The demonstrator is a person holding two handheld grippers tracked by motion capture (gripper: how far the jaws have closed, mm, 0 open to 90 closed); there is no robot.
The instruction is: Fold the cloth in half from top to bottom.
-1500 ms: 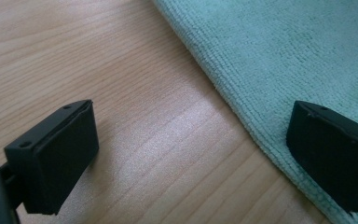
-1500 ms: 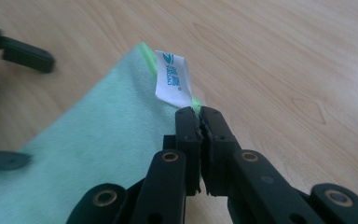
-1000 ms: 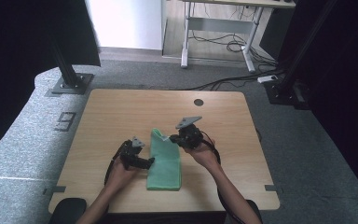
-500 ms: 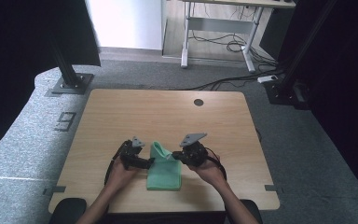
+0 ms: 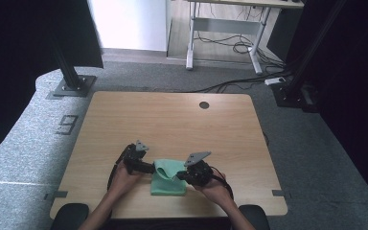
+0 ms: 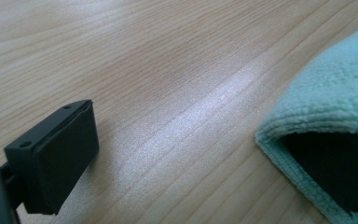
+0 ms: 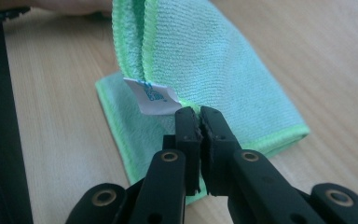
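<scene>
A green microfibre cloth (image 5: pixel 168 178) lies folded on the wooden table (image 5: pixel 172 120) near its front edge. My right gripper (image 5: pixel 184 176) holds the cloth's lifted end from the right. In the right gripper view, the right gripper (image 7: pixel 199 116) is shut on the hem of the cloth (image 7: pixel 214 60), beside a white tag (image 7: pixel 151 95), with a lower layer flat beneath. My left gripper (image 5: pixel 146 167) is at the cloth's left edge. In the left gripper view, the left gripper (image 6: pixel 186 135) stands open. One finger (image 6: pixel 51 158) rests over bare wood and the other sits inside the cloth's fold (image 6: pixel 340 93).
A round cable hole (image 5: pixel 204 105) sits at the table's far right. Bare wood stretches beyond and to both sides of the cloth. Black stand bases (image 5: pixel 72 86) and cables rest on the grey floor around the table.
My right gripper has come toward the person and down with the cloth's far end, folding it over. The cloth now looks shorter. The left gripper has stayed in place.
</scene>
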